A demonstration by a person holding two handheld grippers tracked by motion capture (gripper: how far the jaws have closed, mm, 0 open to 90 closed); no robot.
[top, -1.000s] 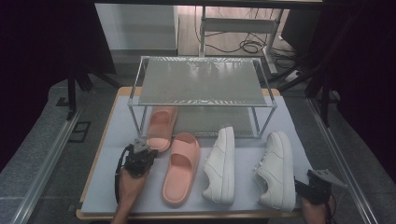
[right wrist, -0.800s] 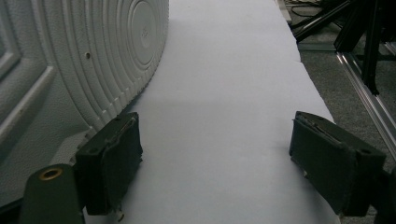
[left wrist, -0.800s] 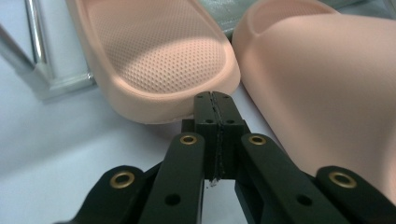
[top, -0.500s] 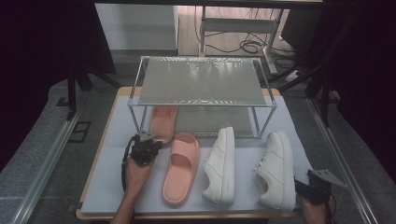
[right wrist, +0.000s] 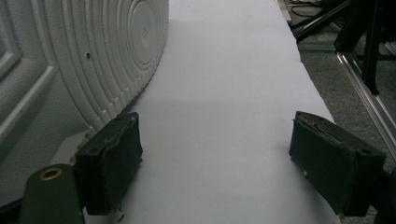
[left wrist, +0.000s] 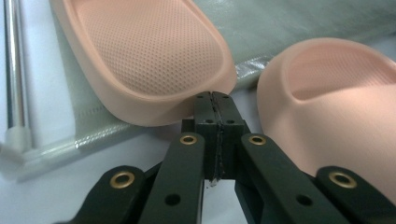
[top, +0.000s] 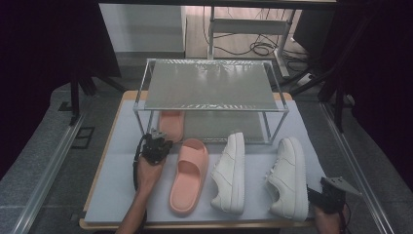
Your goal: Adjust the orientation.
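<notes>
left tongs (left wrist: 215, 100): closed with nothing in them, tips touching the heel of the back slipper (left wrist: 149, 51)
step tip: looks like nudging that slipper deeper under the rack (top: 209, 83), so push low and straight or it'll swivel
right tongs (right wrist: 215, 158): wide open, idle beside the right sneaker (right wrist: 70, 60)
rack: slipper half under it on the desk (top: 117, 170), top shelf bare
front row: 1 slipper (top: 187, 175), 2 sneakers

We see a wooden-edged surface (top: 100, 195) under a pale sheet, standing on grey carpet (top: 44, 185) in a dim room. Dark curtains (top: 44, 44) hang at both sides. Beyond lies a lit wooden floor (top: 197, 44) with tangled cables (top: 258, 48) and a white cabinet (top: 141, 27).
</notes>
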